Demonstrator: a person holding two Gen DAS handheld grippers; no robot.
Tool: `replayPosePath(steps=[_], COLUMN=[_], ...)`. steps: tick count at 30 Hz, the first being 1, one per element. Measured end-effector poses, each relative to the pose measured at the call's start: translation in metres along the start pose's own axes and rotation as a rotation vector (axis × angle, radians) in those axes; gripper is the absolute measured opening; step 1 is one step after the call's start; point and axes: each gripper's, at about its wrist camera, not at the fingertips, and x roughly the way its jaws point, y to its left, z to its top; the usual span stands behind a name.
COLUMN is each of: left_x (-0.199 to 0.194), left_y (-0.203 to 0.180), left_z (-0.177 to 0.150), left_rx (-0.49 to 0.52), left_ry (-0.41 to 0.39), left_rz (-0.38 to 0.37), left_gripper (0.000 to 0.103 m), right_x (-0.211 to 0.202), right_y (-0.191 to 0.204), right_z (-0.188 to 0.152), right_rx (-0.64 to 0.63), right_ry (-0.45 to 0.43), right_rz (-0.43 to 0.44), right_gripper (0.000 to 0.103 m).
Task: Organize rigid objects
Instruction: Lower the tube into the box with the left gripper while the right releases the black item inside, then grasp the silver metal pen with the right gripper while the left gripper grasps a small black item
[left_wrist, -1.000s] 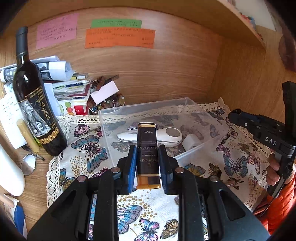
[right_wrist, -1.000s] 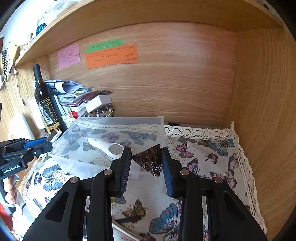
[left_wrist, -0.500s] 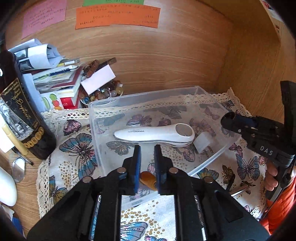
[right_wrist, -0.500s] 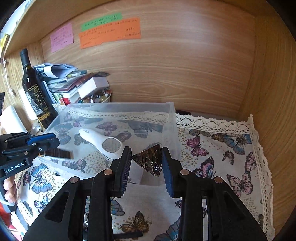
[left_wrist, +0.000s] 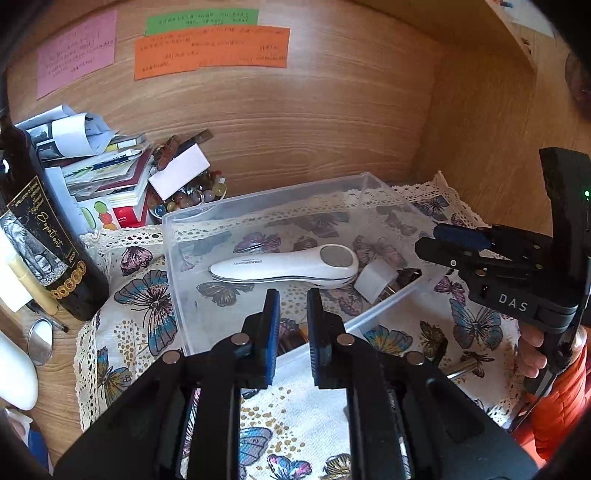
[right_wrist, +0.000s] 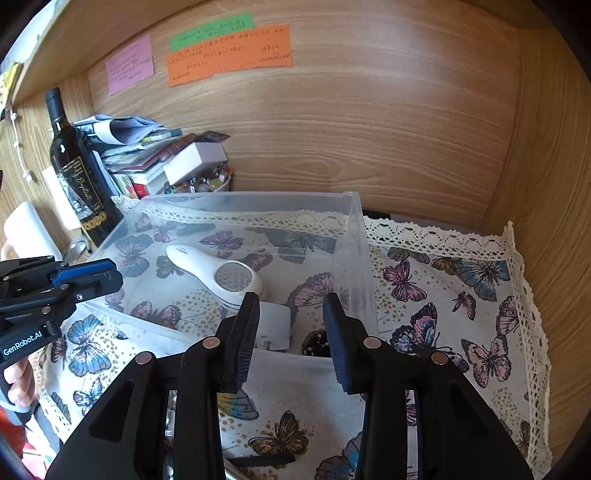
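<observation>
Both the left gripper (left_wrist: 290, 325) and the right gripper (right_wrist: 290, 328) stand parted and empty at the clear plastic bin (right_wrist: 354, 229), centre frame. Lift each straight up, clearing its near wall and the white handheld device (left_wrist: 288, 266).

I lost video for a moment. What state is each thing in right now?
Left hand-held gripper: open, empty.
Right hand-held gripper: open, empty.
Clear plastic bin: lidless.
White handheld device: lying flat in bin.
Dark spiky object: in bin's corner.
Wine bottle: upright, sealed.
</observation>
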Motion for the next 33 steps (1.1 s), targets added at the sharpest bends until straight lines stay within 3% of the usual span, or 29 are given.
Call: replayPosePath(steps=[6, 9, 16, 21, 30, 33], left_x=[-0.015, -0.02, -0.024, -0.022, -0.014, -0.014], left_y=[-0.004, -0.005, -0.009, -0.017, -0.038, -0.046], left_z=[-0.008, -0.015, -0.035, -0.052, -0.083, -0.093], left_rx=[-0.008, -0.017, -0.037, -0.03, -0.013, -0.01], left_ry=[-0.01, -0.004, 0.025, 0.065, 0.141, 0.161], left_rz=[0.007, 0.008, 0.011, -0.003, -0.039, -0.044], left_gripper=[0.03, 0.041, 0.062, 0.07, 0.071, 0.071], right_x=[-0.024, -0.033, -0.039, -0.032, -0.006, -0.004], right_y=[0.005, 0.006, 0.011, 0.015, 0.022, 0.02], right_z=[-0.007, -0.014, -0.039, -0.063, -0.093, -0.097], right_rx=[-0.01, -0.015, -0.02, -0.017, -0.028, -0.024], right_ry=[-0.033, -0.036, 0.005, 0.072, 0.196, 0.196], right_rz=[0.021, 0.032, 0.058, 0.081, 0.116, 0.11], right_gripper=[0.037, 0.04, 0.043, 0.043, 0.043, 0.033])
